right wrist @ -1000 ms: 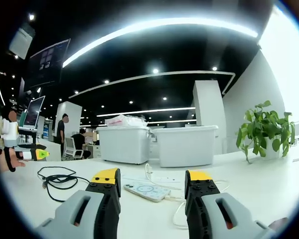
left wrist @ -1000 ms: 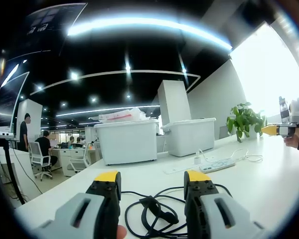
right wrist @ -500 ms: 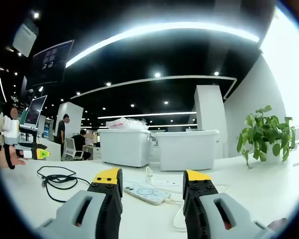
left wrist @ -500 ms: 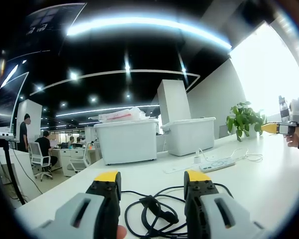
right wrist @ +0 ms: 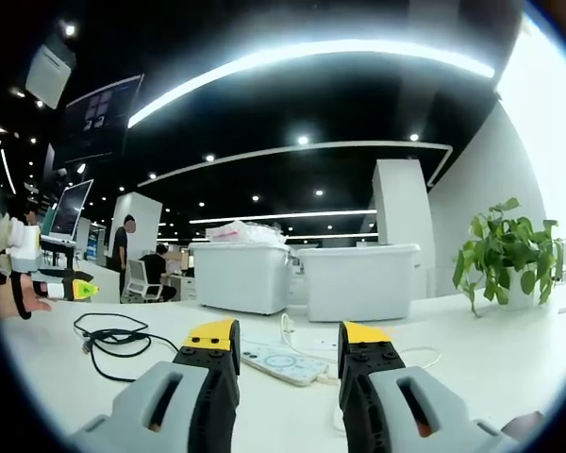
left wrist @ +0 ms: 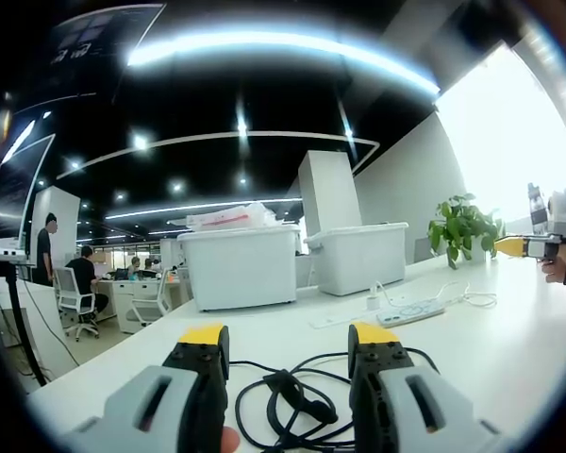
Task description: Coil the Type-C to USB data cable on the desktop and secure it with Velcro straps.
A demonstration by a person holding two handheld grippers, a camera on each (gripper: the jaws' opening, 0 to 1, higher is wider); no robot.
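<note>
Two tools are held above one long white worktop (left wrist: 509,349). The left tool (left wrist: 288,354) has its grey, yellow-tipped jaws spread apart with nothing between them; the right tool (right wrist: 278,342) likewise stands released, jaws parted and empty. Each tool also appears at the edge of the other's view, gripped by a hand.

One thin black data cable (left wrist: 297,401) lies on the worktop in a loose, untidy tangle of several loops, just ahead of the left tool's jaws and seen between them. A thicker black section sits near the middle of the tangle; whether that is a strap or a plug cannot be told. In the right gripper view the same cable (right wrist: 113,337) lies well to the left, near the other hand.

One white power strip (right wrist: 275,361) with a white cord (left wrist: 467,294) lies beyond the cable, in front of the right tool. Two white plastic storage bins (left wrist: 241,266) stand side by side at the back of the worktop. One green potted plant (right wrist: 500,260) stands to their right.

Two people (left wrist: 61,264) are by the desks in the background.
</note>
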